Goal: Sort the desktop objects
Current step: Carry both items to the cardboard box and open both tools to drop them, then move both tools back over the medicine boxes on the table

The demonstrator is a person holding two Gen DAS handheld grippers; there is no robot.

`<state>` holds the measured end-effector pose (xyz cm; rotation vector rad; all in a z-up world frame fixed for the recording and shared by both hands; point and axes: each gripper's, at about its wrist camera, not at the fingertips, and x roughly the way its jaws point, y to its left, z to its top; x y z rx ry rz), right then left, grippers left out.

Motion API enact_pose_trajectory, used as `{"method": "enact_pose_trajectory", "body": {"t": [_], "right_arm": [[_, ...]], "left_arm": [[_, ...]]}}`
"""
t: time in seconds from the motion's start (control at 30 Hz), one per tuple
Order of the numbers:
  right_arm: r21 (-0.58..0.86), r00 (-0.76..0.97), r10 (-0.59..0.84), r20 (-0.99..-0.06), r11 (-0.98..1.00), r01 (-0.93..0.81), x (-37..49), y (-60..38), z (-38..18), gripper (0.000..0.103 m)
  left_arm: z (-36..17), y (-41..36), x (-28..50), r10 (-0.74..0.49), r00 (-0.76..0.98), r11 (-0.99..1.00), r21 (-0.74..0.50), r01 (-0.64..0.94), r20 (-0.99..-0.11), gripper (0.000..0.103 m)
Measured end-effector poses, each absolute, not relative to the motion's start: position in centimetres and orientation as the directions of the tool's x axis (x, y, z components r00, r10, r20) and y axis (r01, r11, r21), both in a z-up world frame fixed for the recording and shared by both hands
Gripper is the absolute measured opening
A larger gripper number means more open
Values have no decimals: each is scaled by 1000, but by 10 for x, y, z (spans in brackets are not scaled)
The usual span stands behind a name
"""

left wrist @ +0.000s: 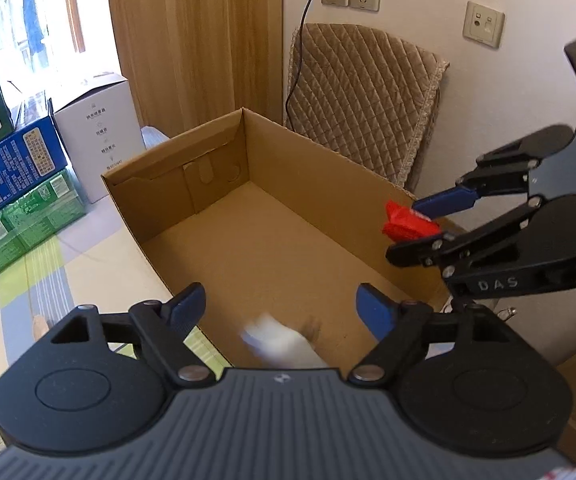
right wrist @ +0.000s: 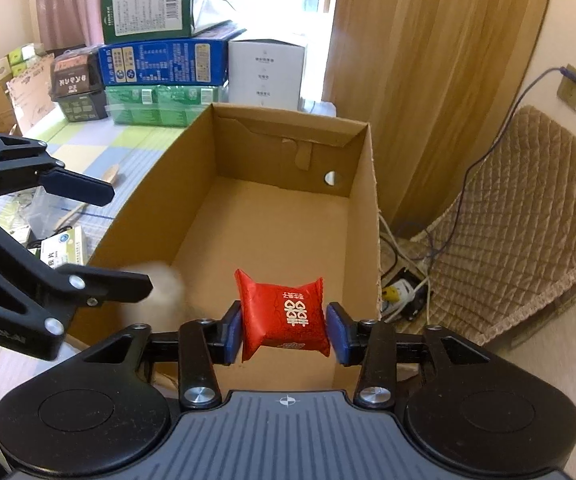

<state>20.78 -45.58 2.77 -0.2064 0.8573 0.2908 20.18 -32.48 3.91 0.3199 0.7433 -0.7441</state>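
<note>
Both claws over the box, sorting under way

Left claw (left wrist: 279,308) stands wide with nothing gripped; a blurred white thing (left wrist: 277,338) is below it over the box (left wrist: 328,184) floor, apparently just let go. Right claw (right wrist: 285,330) is part open, the red packet (right wrist: 283,312) between its pads, the far pad apparently clear, over the box's near end. The packet is glossy, pillow-shaped, gold-printed. Small packs (right wrist: 61,250) remain on the table (right wrist: 87,140).

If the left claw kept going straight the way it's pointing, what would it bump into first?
Probably the blurry white thing dropping between its open fingers, then the cardboard box floor just below. The left claw points down into the box; depth is hard to judge.
</note>
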Motion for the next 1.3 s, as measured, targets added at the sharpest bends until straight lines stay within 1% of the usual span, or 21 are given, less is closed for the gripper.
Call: {"method": "enact_pose_trajectory", "body": {"t": [0.03, 0.1, 0.47, 0.87, 1.07, 1.3], "right_arm": [[-56, 619, 171, -767, 942, -331, 208, -457, 27, 60], [-54, 628, 170, -759, 945, -322, 207, -459, 28, 73], [-27, 671, 186, -718, 956, -293, 190, -461, 43, 83], [-9, 697, 245, -674, 940, -340, 154, -430, 71, 86], [-6, 695, 319, -644, 907, -422, 129, -392, 85, 96], [-9, 657, 403, -637, 849, -529, 107, -340, 88, 100]], "left_arm": [[40, -323, 201, -493, 506, 705, 16, 709, -708, 79], [42, -319, 199, -485, 519, 706, 35, 707, -704, 79], [56, -280, 185, -452, 559, 732, 69, 677, -695, 79], [70, -222, 158, -394, 605, 785, 89, 613, -692, 80], [79, -178, 140, -333, 649, 821, 128, 556, -684, 85], [90, -103, 128, -237, 686, 866, 169, 470, -688, 93]]}}
